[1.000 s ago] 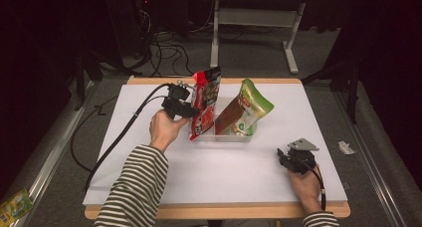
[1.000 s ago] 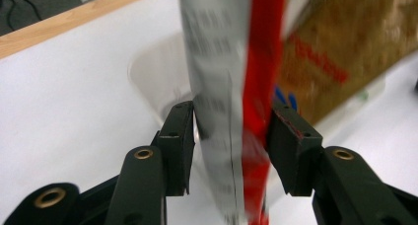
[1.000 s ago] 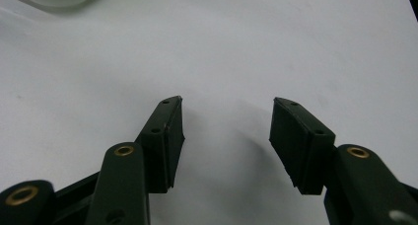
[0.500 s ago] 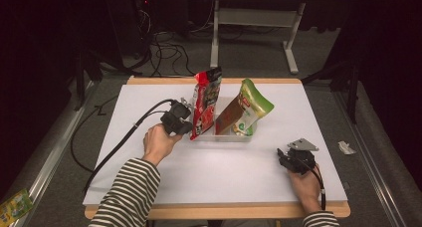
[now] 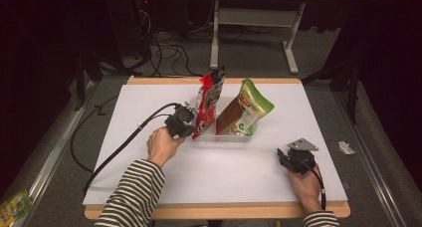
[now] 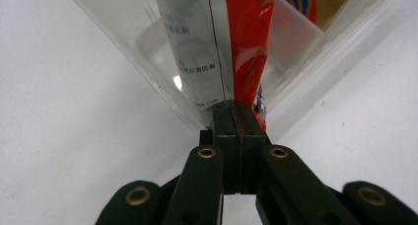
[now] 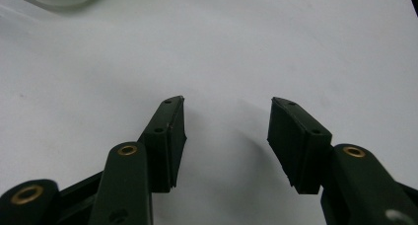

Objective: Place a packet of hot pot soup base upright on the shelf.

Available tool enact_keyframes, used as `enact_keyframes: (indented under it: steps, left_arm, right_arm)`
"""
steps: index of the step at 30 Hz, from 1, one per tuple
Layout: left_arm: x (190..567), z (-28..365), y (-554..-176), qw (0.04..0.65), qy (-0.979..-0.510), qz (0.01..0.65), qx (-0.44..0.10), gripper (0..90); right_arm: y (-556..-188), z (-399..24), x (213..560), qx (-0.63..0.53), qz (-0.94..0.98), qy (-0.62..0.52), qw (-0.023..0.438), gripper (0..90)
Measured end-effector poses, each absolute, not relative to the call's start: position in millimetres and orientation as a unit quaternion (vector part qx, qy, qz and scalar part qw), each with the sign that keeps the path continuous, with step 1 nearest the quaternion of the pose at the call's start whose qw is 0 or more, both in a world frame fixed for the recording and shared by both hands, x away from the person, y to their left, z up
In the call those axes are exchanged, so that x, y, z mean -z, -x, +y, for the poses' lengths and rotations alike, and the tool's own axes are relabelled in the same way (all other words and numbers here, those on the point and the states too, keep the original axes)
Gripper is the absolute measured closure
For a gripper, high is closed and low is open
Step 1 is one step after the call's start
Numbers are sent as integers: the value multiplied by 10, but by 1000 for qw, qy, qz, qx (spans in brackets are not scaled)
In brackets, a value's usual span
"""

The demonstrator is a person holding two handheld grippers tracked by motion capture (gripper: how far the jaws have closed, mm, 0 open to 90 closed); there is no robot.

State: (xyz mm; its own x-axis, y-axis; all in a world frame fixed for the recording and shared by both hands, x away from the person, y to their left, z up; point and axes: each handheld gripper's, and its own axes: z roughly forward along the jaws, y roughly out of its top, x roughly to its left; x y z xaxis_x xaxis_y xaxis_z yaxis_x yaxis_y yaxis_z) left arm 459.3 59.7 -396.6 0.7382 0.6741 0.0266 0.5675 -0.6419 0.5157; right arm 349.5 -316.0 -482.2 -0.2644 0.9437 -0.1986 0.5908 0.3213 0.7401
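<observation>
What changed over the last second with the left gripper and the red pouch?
The left gripper came down along the red pouch toward the table, and its jaws have just been closing; they now pinch the pouch's lower edge at the rim of the clear tray. The red pouch and the green pouch stand in the tray as before. The right gripper rests open on the white table, unmoved.

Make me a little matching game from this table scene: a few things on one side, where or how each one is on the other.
1. red packet
2. green packet
3. left gripper
4. right gripper

a. open, over bare table
b. leans right in the clear tub
c. shut on the red packet's edge
d. stands at the tub's left end

Pairs: 1-d, 2-b, 3-c, 4-a
</observation>
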Motion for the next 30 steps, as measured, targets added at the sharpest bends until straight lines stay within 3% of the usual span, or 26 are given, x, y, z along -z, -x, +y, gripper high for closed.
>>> enact_keyframes:
  steps: [18,22,27,30]
  left_arm:
    - [4020,566,-4677,220,-899,369,-86,900]
    - [3986,602,-4627,242,-897,360,-89,900]
    - [3647,746,-4553,333,-861,369,-103,729]
    - [3498,763,-4618,352,-853,371,-108,644]
  right_arm:
    - [-3491,-3150,4825,-272,746,-513,327,487]
    - [-3489,-3149,4825,-272,745,-513,328,486]
    - [-3487,-3148,4822,-269,748,-509,329,487]
    - [-3489,-3146,4825,-273,745,-513,327,486]
